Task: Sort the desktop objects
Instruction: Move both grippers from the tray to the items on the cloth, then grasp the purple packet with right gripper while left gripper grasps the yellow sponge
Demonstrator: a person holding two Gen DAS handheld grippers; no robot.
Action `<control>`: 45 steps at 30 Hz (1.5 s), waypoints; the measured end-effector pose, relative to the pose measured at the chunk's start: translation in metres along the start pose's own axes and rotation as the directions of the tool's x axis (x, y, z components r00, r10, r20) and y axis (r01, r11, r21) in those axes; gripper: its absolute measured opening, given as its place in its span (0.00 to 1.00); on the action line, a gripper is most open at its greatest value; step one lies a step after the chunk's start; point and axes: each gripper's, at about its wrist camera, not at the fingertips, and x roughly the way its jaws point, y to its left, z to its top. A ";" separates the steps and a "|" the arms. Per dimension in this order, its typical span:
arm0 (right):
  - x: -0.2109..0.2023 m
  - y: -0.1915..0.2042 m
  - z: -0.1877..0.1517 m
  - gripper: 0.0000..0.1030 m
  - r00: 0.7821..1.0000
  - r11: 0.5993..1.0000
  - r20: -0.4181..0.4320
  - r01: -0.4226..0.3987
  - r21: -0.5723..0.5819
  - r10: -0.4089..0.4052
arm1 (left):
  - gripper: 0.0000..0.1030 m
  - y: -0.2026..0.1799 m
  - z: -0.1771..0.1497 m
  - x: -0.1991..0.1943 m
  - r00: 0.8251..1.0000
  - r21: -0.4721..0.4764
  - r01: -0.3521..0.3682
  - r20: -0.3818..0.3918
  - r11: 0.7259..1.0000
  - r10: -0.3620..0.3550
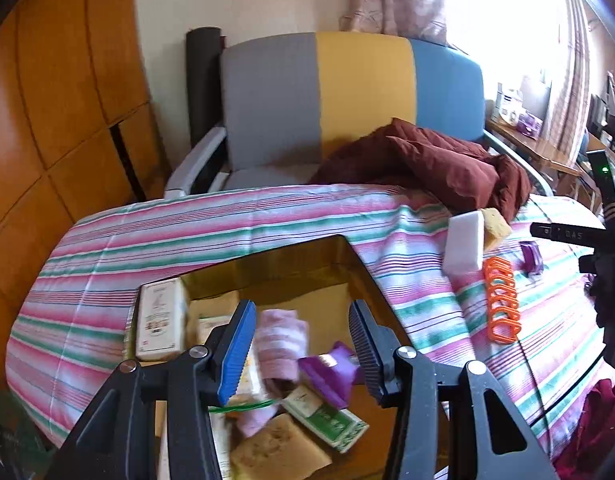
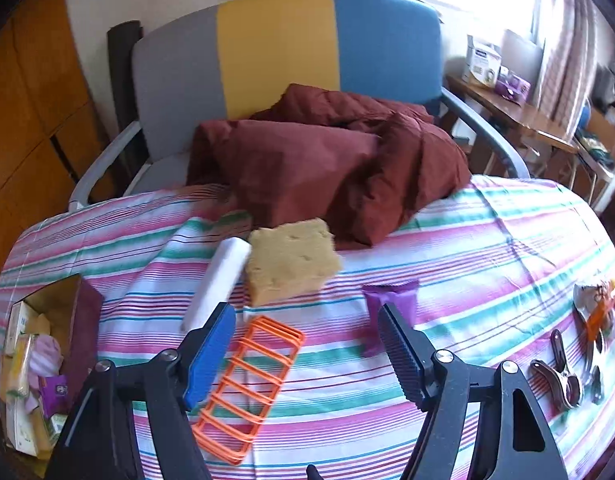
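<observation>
My left gripper (image 1: 301, 354) is open over a cardboard box (image 1: 267, 268) on the striped cloth. A blurred pink towel (image 1: 279, 344) and a purple packet (image 1: 331, 372) lie between its fingers, inside the box with sponges and small cartons. My right gripper (image 2: 307, 354) is open and empty above the cloth. An orange plastic rack (image 2: 249, 384) lies just under its left finger (image 2: 209, 354), a purple packet (image 2: 391, 304) by its right finger. A yellow sponge (image 2: 291, 264) and a white sponge (image 2: 219, 280) lie beyond. The same rack (image 1: 501, 300) shows in the left wrist view.
A maroon quilt (image 2: 327, 160) is heaped at the table's far edge against a grey, yellow and blue chair (image 2: 275, 44). Metal clips and small tools (image 2: 575, 364) lie at the right edge. The box (image 2: 67, 320) sits at the left. A wooden cabinet (image 1: 47, 100) stands left.
</observation>
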 end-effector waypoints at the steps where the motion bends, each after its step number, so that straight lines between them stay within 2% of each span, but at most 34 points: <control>1: 0.003 -0.005 0.000 0.68 1.000 1.000 -0.009 -0.003 0.014 0.003 | 0.47 -0.003 0.001 0.002 1.000 0.002 0.009 -0.002 1.000 -0.009; 9: 0.013 -0.034 0.000 0.63 0.999 0.994 -0.038 -0.017 0.112 0.021 | 0.47 -0.040 0.011 0.017 0.996 0.052 0.090 -0.031 0.995 -0.089; 11: 0.015 -0.048 0.000 0.63 0.998 0.984 -0.042 -0.032 0.173 0.040 | 0.47 -0.048 0.013 0.020 0.992 0.057 0.119 -0.041 0.991 -0.117; 16: 0.016 -0.084 -0.002 0.63 0.999 0.948 -0.033 -0.011 0.317 0.023 | 0.47 -0.071 0.016 0.027 0.985 0.091 0.168 -0.063 0.982 -0.163; 20: 0.022 -0.100 -0.004 0.63 0.999 0.930 -0.049 0.013 0.368 0.005 | 0.47 -0.093 0.019 0.035 0.982 0.132 0.178 -0.084 0.975 -0.168; 26: 0.048 -0.097 0.000 0.63 0.994 0.947 -0.109 0.062 0.315 -0.029 | 0.47 -0.122 0.025 0.051 0.975 0.172 0.211 -0.113 0.962 -0.193; 32: 0.079 -0.093 -0.002 0.63 0.980 0.960 -0.188 0.117 0.256 -0.069 | 0.47 -0.137 0.035 0.075 0.960 0.147 0.255 -0.160 0.956 -0.232; 38: 0.095 -0.085 0.000 0.62 0.973 0.971 -0.214 0.132 0.199 -0.089 | 0.47 -0.151 0.041 0.088 0.967 0.190 0.229 -0.154 0.955 -0.202; 39: 0.099 -0.084 0.000 0.59 0.969 0.961 -0.216 0.171 0.219 -0.123 | 0.48 -0.154 0.041 0.090 0.968 0.198 0.227 -0.150 0.954 -0.199; 40: 0.104 -0.082 -0.001 0.55 0.966 0.965 -0.232 0.161 0.206 -0.112 | 0.47 -0.156 0.042 0.091 0.970 0.206 0.223 -0.147 0.953 -0.196; 41: 0.107 -0.080 -0.002 0.54 0.964 0.967 -0.240 0.163 0.195 -0.114 | 0.48 -0.159 0.043 0.094 0.970 0.213 0.224 -0.147 0.951 -0.195; 43: 0.107 -0.076 0.000 0.44 0.966 0.973 -0.225 0.164 0.160 -0.126 | 0.48 -0.162 0.043 0.099 0.968 0.215 0.229 -0.152 0.949 -0.199; 45: 0.108 -0.075 0.002 0.44 0.967 0.975 -0.224 0.160 0.157 -0.122 | 0.48 -0.167 0.045 0.105 0.967 0.225 0.230 -0.158 0.947 -0.198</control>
